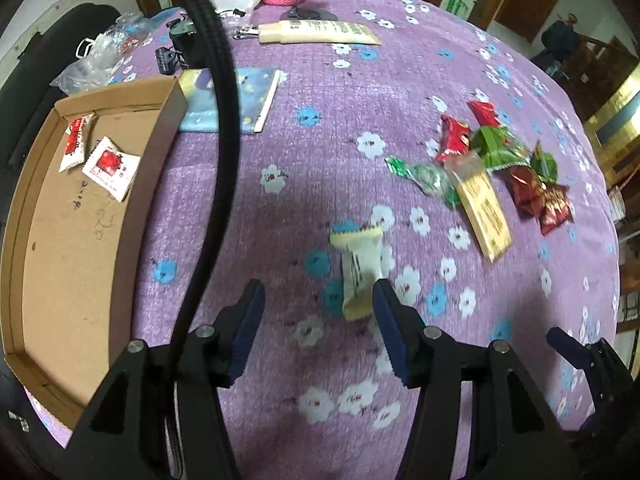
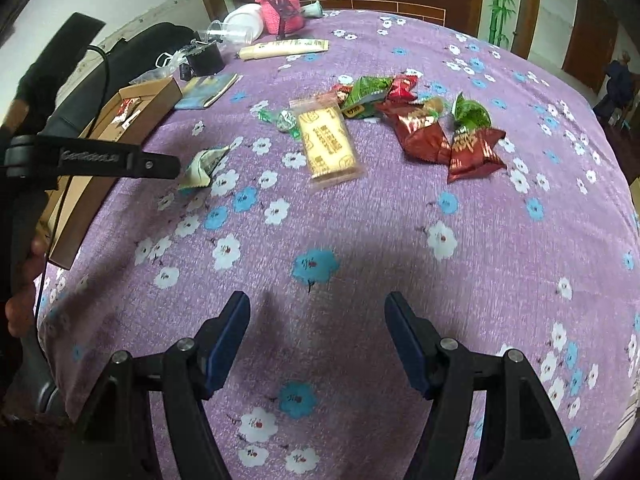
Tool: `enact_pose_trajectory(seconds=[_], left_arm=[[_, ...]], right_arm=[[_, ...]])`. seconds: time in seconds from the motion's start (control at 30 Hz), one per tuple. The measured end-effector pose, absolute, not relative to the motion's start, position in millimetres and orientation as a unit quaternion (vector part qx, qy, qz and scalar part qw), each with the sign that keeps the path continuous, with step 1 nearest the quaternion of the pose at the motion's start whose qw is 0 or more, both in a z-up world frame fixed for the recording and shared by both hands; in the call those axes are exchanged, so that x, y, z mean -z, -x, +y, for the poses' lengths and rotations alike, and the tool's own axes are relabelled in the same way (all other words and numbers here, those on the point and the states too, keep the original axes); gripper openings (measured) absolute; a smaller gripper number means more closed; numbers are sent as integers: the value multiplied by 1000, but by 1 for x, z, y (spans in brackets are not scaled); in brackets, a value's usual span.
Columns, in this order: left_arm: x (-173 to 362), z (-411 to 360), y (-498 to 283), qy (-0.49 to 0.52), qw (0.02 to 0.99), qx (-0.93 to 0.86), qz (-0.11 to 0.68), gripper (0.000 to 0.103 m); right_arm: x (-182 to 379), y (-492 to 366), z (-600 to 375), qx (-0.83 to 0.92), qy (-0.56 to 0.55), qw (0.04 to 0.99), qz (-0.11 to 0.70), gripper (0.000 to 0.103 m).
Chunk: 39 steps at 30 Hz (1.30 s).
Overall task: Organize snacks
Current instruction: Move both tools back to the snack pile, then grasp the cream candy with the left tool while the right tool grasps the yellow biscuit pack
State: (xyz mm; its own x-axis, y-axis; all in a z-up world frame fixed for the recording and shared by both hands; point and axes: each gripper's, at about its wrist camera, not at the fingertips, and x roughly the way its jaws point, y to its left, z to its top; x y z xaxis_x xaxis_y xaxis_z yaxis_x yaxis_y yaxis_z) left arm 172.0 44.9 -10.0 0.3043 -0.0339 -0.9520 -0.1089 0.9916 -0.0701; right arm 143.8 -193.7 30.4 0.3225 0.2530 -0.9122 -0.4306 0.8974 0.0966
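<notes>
Blue-padded left hand-held gripper (image 1: 318,308) hangs half open over the desk (image 1: 400,92), a cream snack packet (image 1: 360,268) just beyond its right pad, ungripped. Right hand-held gripper (image 2: 318,322) is half open and empty. Two white-and-red sachets (image 1: 94,156) lie in the cardboard box (image 1: 80,260). Other wrappers (image 2: 400,120) cluster beyond; their printing is unreadable.

Cream snack packet (image 1: 362,272) flat — tablecloth (image 1: 360,120), near box (image 1: 80,240).
</notes>
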Motion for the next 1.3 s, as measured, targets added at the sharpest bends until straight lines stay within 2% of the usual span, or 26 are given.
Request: enact_pose_trajectory(seconds=[0.47, 0.97, 1.0, 1.23, 1.3], left_arm=[[29, 39, -185, 84, 777, -23, 623, 58], [35, 45, -197, 108, 761, -14, 640, 63], [35, 45, -197, 108, 759, -14, 642, 63], [36, 41, -196, 98, 757, -16, 646, 64], [37, 38, -198, 87, 759, -16, 645, 64]], right_arm=[[-43, -208, -175, -217, 103, 829, 506, 73], [-4, -249, -142, -233, 132, 801, 535, 74], [-2, -252, -143, -234, 129, 799, 538, 73], [-1, -256, -134, -224, 164, 794, 541, 35], [-1, -253, -138, -220, 162, 793, 544, 34]])
